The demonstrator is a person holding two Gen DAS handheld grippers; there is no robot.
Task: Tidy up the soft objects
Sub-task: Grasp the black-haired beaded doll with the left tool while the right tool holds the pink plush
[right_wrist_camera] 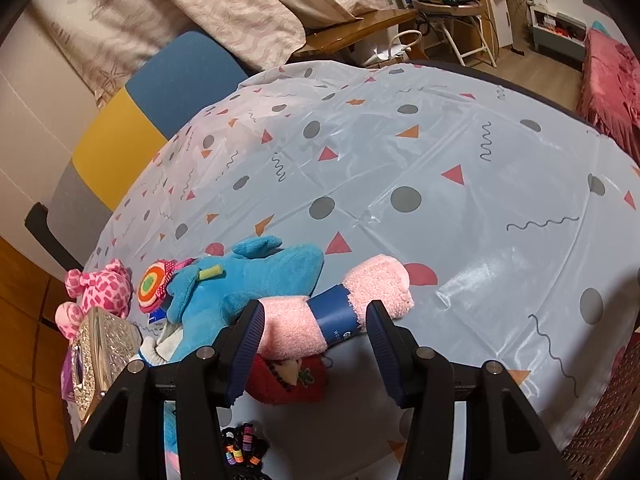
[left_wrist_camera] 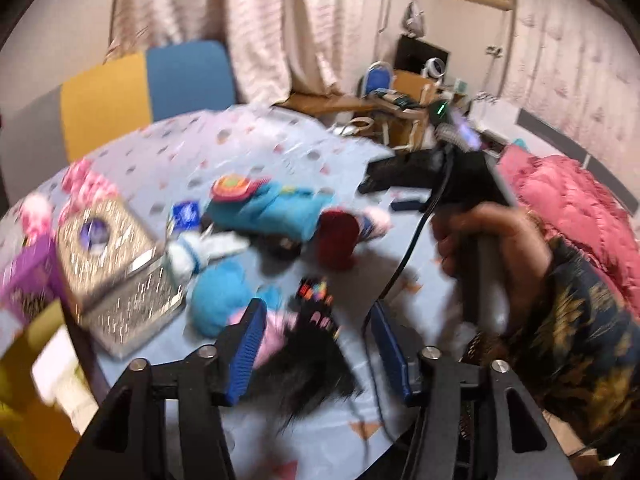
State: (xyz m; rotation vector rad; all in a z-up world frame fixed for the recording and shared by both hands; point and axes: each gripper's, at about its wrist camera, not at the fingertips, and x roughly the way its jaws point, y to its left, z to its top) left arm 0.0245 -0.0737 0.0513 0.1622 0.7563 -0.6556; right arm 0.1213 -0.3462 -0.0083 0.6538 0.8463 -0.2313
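Note:
Soft things lie in a heap on the patterned tablecloth [right_wrist_camera: 400, 152]. A blue plush toy [right_wrist_camera: 248, 276] with a round striped lollipop [right_wrist_camera: 151, 282] lies beside a pink fluffy sock roll [right_wrist_camera: 360, 292] with a blue paper band; a red sock [right_wrist_camera: 292, 380] lies under it. My right gripper [right_wrist_camera: 316, 344] is open, jaws either side of the pink roll, above it. My left gripper [left_wrist_camera: 320, 348] is open over a black furry item [left_wrist_camera: 316, 364] with colored hair ties [left_wrist_camera: 316, 292]. A blue plush [left_wrist_camera: 224, 296], the red sock [left_wrist_camera: 338, 240] and the blue toy [left_wrist_camera: 276, 208] lie beyond.
A glittery tissue box [left_wrist_camera: 108, 240] stands at the table's left, with a pink spotted plush [right_wrist_camera: 104, 284] behind it. The person's right hand [left_wrist_camera: 492, 248] and gripper body cross the left wrist view. A wicker basket edge [right_wrist_camera: 608, 420] is at the right. Chairs and a pink bedspread [left_wrist_camera: 576, 208] stand beyond.

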